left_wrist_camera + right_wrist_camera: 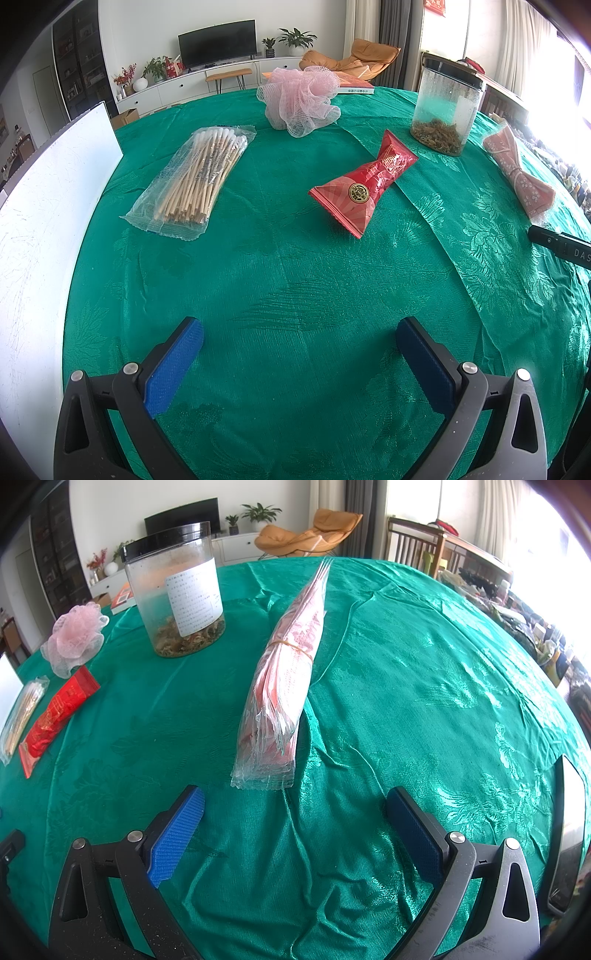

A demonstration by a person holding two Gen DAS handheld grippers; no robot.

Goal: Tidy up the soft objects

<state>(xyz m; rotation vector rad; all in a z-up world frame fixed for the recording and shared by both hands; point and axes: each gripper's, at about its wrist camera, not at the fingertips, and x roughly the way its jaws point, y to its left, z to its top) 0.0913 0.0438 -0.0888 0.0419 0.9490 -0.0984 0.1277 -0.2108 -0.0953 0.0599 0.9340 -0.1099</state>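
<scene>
On the green tablecloth [295, 280] lie a bag of cotton swabs [195, 177], a red snack packet [365, 184], a pink mesh bath puff [299, 99] and a banded bundle of pink plastic bags [517, 173]. My left gripper [299, 332] hovers open over bare cloth, well short of the red packet. In the right wrist view the pink bag bundle [284, 679] lies straight ahead, its near end just beyond my open right gripper [295, 805]. The puff [74, 642], red packet [55, 716] and swabs [22, 716] sit far left.
A clear jar with a black lid [447, 107] stands at the back right, seen also as the jar [177, 590] left of the bundle. A white board [48, 221] borders the left. A book [354, 85] lies behind the puff. A phone-like slab [569, 834] rests at right.
</scene>
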